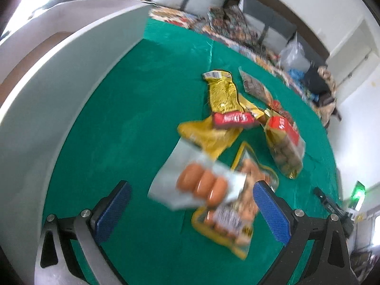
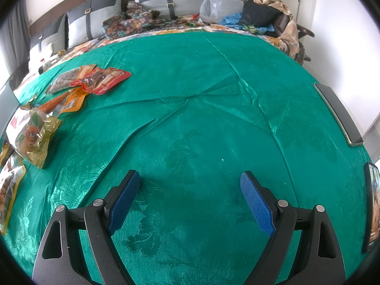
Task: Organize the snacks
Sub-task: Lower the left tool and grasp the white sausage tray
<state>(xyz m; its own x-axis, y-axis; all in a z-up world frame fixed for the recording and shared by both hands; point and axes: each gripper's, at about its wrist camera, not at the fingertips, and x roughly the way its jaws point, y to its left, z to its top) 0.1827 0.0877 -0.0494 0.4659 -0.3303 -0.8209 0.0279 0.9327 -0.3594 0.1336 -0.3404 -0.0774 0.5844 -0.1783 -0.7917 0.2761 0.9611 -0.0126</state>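
Your left gripper (image 1: 192, 204) hangs over the snack pile with its jaws spread wide and nothing between them. Just ahead, the clear sausage pack (image 1: 201, 185) lies across a yellow-edged sausage pack (image 1: 225, 223), the 2 overlapping. Close on that overlap and you will likely pinch both, or drag the lower one along. The slick film could also slide off the blue pads (image 1: 270, 213). Beyond them lie a gold foil pack (image 1: 223, 95), a red-label pack (image 1: 234, 120) on top of it and a gold bag with round pieces (image 1: 285, 147). The white bin (image 1: 42, 109) curves along the left, well apart from the pile.

Your right gripper (image 2: 190, 199) is likewise wide open and empty over bare green cloth (image 2: 213, 95), with the snacks far off to its left: a red pouch (image 2: 102, 79) among them.

The left view is smeared, so labels cannot be read and exact edges are uncertain. The bin's inside is hidden. In the right view, the left edge cuts off several packs.
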